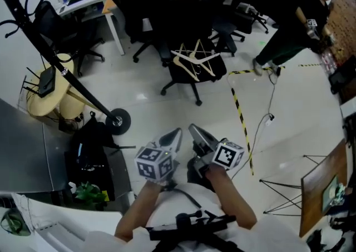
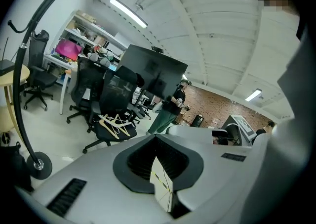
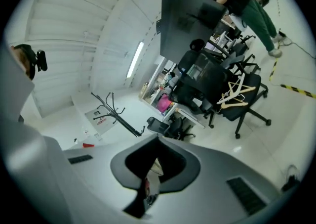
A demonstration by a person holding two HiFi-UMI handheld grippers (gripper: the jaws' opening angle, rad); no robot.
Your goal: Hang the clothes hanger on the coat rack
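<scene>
I am standing over a glossy white floor [image 1: 167,100] and looking steeply down at it. The black metal coat rack [image 1: 72,78] is leaning across the left of the head view, its pole running down to a round black base [image 1: 118,121] just ahead of my left side. Its curved hooks are showing at the top of the left gripper view.

Beyond my grippers, well apart from the rack, a black wheeled office chair [image 1: 218,68] is standing on the floor. A loose pile of pale wooden clothes hangers [image 1: 193,59] is lying on its seat, none of them on the rack. Past the chair, a person in a dark top and green trousers [image 1: 289,39] is standing at the upper right. A strip of yellow-and-black tape [image 1: 240,114] is running along the floor between the chair and me.

I am holding the grey left gripper [image 1: 173,138] and the grey right gripper [image 1: 199,134] close in front of me, side by side and pointing toward the chair. In each gripper view the jaws are pressing together with nothing between them, so both are carrying nothing and are well short of the hangers.
</scene>
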